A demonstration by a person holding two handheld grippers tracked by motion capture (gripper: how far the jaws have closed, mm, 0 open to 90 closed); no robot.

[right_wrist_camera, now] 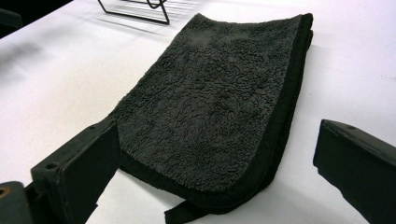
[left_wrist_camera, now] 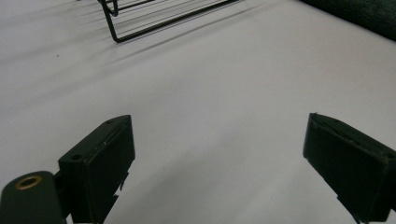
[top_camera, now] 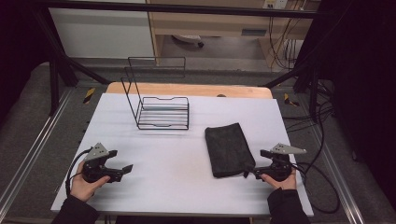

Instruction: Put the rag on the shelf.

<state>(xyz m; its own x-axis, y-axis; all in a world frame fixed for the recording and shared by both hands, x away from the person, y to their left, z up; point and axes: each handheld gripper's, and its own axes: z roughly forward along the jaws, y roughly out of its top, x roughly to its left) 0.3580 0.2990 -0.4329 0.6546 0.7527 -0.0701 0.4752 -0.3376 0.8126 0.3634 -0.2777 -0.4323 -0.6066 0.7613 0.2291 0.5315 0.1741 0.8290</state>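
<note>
Folded towel (top_camera: 229,149) near right gripper (top_camera: 253,169)

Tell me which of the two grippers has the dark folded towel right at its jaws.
The right gripper: its open jaws sit at the near corner of the dark grey fleecy folded towel. The left gripper, also open, faces bare white table.

Bright evenly lit white table (top_camera: 187,163), dark dim surroundings, soft shadows, slightly soft focus, near jaws blurred
</note>
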